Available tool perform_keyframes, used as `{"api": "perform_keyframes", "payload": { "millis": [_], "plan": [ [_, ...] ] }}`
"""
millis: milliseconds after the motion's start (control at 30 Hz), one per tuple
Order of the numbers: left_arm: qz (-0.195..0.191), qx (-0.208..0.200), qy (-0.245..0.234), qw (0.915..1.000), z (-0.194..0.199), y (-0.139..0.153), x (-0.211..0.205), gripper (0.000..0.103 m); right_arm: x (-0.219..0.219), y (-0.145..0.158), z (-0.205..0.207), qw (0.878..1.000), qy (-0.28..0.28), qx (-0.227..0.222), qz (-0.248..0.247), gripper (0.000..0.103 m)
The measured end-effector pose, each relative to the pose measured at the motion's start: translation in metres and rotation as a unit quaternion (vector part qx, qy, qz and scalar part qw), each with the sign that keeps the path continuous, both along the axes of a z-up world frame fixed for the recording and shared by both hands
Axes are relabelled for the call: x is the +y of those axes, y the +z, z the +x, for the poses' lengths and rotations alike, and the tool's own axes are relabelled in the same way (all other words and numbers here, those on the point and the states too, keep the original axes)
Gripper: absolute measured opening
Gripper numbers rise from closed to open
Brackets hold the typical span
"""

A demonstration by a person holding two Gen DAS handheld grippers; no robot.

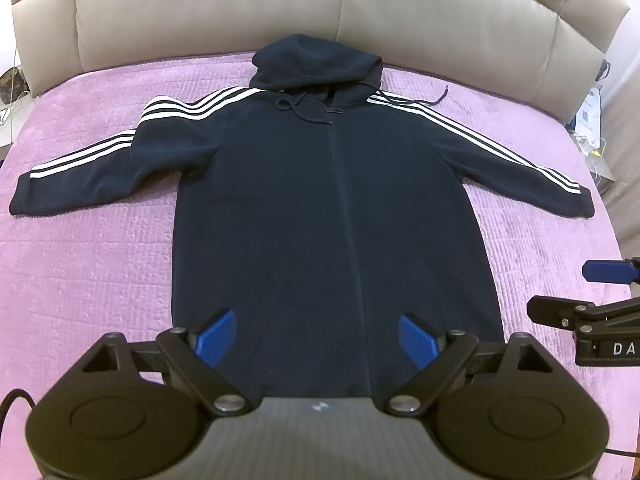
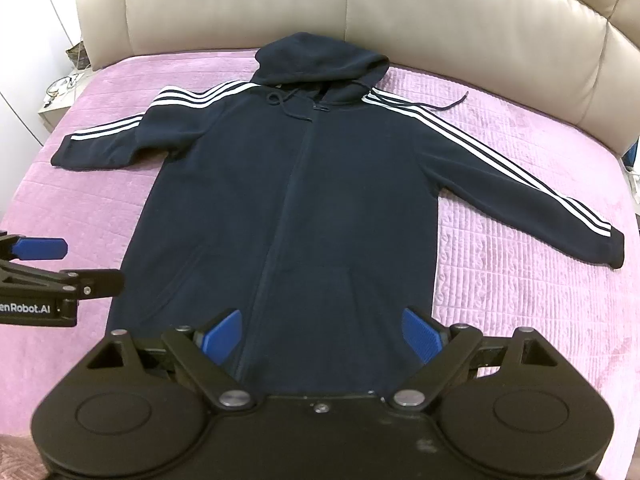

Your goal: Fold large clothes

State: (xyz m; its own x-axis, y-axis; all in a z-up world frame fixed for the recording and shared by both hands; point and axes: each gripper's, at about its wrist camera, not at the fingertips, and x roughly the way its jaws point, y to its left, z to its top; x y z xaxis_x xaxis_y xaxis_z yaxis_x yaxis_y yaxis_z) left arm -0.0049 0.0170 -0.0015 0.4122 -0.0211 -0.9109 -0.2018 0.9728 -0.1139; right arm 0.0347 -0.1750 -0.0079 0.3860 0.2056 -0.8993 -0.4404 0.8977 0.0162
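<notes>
Here my left tool hangs above the lower hem of the navy hoodie, its blue fingertips spread wide with nothing between them but the dark cloth beneath, which they do not pinch. My right tool is likewise released, its pads standing far apart over the bottom edge of the same garment, grasping nothing. Each tool peeks into the other's view from the side: the right one at the right edge of the left wrist view, the left one at the left edge of the right wrist view.

The hoodie lies flat, front side up, on the pink quilted bedspread of a bed. Its zipper runs closed down the middle. The hood points away from me toward the beige padded headboard. Both sleeves stretch out to either side, each carrying three white stripes from shoulder to cuff. The sleeve on the left of the view has a bend near the shoulder; the one on the right runs straighter and slopes down toward me. One drawstring curls on the chest just beside the collar, and another trails out onto the bedspread near the right shoulder. The front pocket seams show faintly low on the body.
</notes>
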Motion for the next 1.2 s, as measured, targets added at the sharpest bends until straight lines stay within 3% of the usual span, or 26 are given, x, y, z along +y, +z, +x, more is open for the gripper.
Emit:
{"api": "perform_keyframes", "payload": {
  "millis": [300,467,567,700,767,833,967,1200],
  "plan": [
    [0.0,-0.005,-0.002,1.0,0.001,0.0,-0.001,0.089,-0.006,0.0,0.004,1.0,0.0,0.005,0.014,0.102],
    [-0.009,-0.065,0.041,0.997,-0.005,0.008,0.02,0.085,-0.006,0.001,0.009,0.999,0.006,0.015,0.04,0.102],
    [-0.012,-0.076,0.051,0.9957,0.001,0.009,0.036,0.085,0.002,0.01,0.016,0.997,0.023,0.006,0.067,0.102],
    [-0.017,-0.117,0.059,0.9913,0.014,0.002,0.065,0.085,0.02,0.019,0.042,0.986,0.072,-0.029,0.148,0.102],
    [-0.02,-0.155,0.088,0.9838,0.016,-0.007,0.087,0.085,0.032,0.015,0.061,0.969,0.114,-0.007,0.22,0.102],
    [-0.023,-0.175,0.136,0.9749,0.017,-0.018,0.115,0.085,0.045,0.002,0.082,0.956,0.116,0.019,0.268,0.102],
    [-0.026,-0.133,0.178,0.9746,0.034,-0.043,0.174,0.084,0.08,-0.034,0.113,0.961,0.118,0.029,0.249,0.102],
    [-0.046,-0.157,0.238,0.9574,0.034,-0.085,0.272,0.082,0.114,-0.087,0.152,0.975,0.118,0.026,0.184,0.102]
  ]
}}
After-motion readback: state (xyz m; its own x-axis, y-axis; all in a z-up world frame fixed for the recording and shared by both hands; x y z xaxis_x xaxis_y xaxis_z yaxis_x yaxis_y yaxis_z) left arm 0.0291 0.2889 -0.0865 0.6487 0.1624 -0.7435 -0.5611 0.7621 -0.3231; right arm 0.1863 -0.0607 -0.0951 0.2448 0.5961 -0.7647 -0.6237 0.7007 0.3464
